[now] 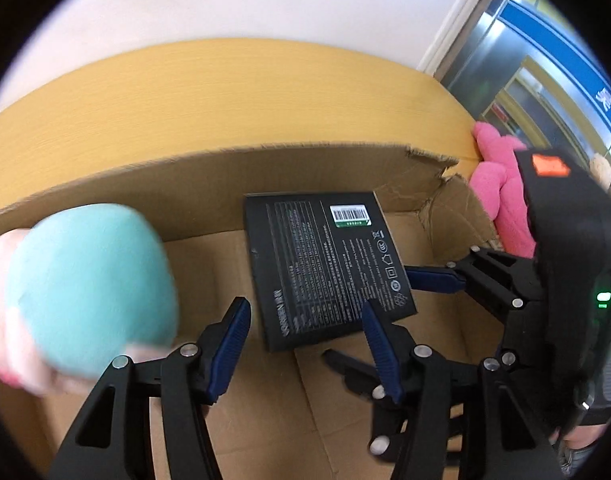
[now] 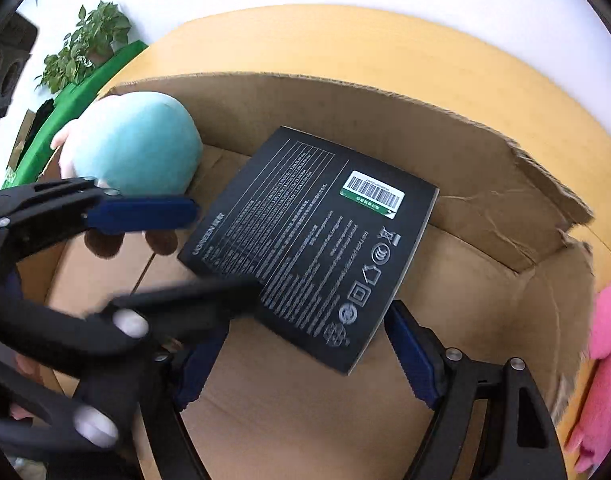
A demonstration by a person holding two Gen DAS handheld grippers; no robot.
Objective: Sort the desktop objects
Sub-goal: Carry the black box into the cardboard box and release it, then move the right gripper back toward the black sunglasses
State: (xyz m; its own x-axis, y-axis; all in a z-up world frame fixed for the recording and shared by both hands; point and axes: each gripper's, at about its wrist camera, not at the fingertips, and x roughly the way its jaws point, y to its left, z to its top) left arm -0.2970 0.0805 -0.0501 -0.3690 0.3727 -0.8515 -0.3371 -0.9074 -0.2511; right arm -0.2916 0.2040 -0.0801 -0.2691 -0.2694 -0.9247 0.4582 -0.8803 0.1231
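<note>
A flat black product box [image 1: 325, 264] [image 2: 313, 240] with white print and a barcode sticker lies inside an open cardboard box [image 1: 385, 380] [image 2: 305, 420]. A teal and pink plush toy [image 1: 89, 288] [image 2: 137, 144] is at the box's left side, blurred in the left wrist view. My left gripper [image 1: 305, 344] is open and empty, its blue fingers just short of the black box. My right gripper [image 2: 305, 364] is open, its fingers on either side of the black box's near corner. The right gripper also shows in the left wrist view [image 1: 437, 280].
The cardboard box stands on a yellow wooden table [image 1: 225, 92] [image 2: 345, 40] by a white wall. Its right wall is torn [image 1: 437, 168] [image 2: 545, 208]. A pink plush [image 1: 501, 184] [image 2: 605, 360] lies outside on the right. A potted plant [image 2: 85, 44] and green item stand far left.
</note>
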